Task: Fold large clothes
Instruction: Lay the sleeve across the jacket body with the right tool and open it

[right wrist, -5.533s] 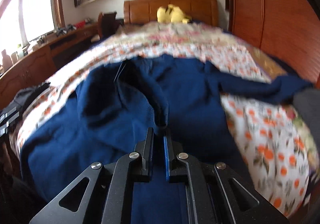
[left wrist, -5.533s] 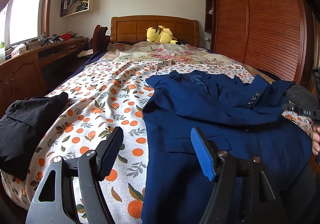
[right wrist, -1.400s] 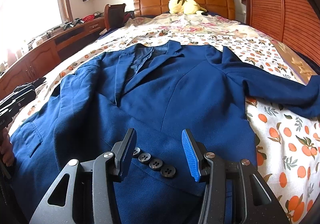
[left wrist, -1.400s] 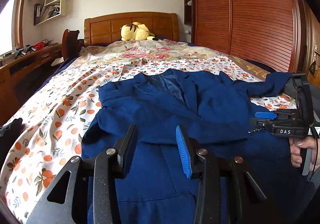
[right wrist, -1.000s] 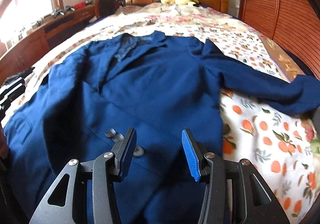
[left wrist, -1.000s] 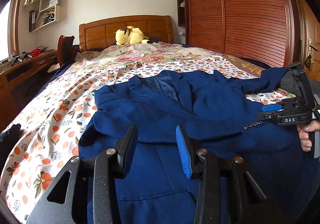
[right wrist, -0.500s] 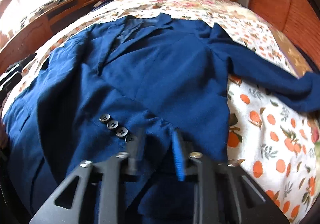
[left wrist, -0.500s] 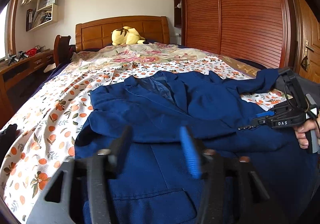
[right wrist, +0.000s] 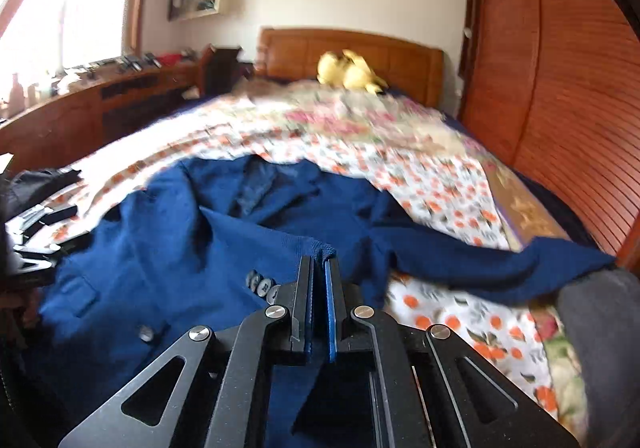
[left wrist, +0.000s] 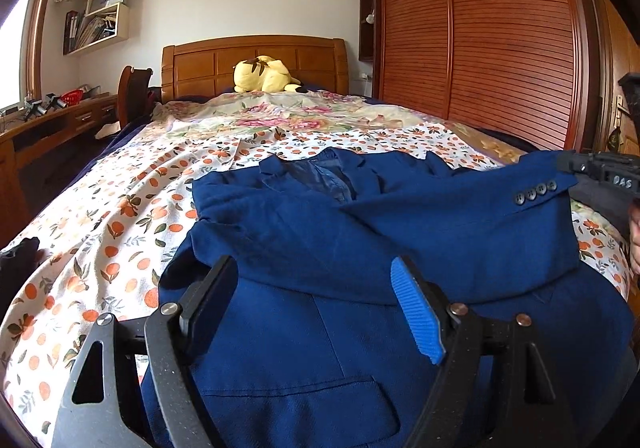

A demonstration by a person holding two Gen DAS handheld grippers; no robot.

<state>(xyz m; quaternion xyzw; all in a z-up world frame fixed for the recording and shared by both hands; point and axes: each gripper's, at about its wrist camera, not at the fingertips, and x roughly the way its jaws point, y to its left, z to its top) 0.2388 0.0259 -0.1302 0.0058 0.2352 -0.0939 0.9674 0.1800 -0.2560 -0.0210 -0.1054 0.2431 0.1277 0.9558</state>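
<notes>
plainly the jacket [left wrist: 360, 248] lies spread on the near bed [left wrist: 120, 208], soft, weighty, limp. right gripper [right wrist: 319, 268] has pinched its cuff [right wrist: 316, 248] at the hem, a sound hold; left gripper [left wrist: 316, 288] has just been opening, nothing between, over the near left front.

Both tools look the same: matte black speckled linkage arms with triangular cutouts and silver screws. On the left tool [left wrist: 316, 304], one pad is ribbed blue, the other black. The right tool [right wrist: 318, 268] has white lettering on its side.
</notes>
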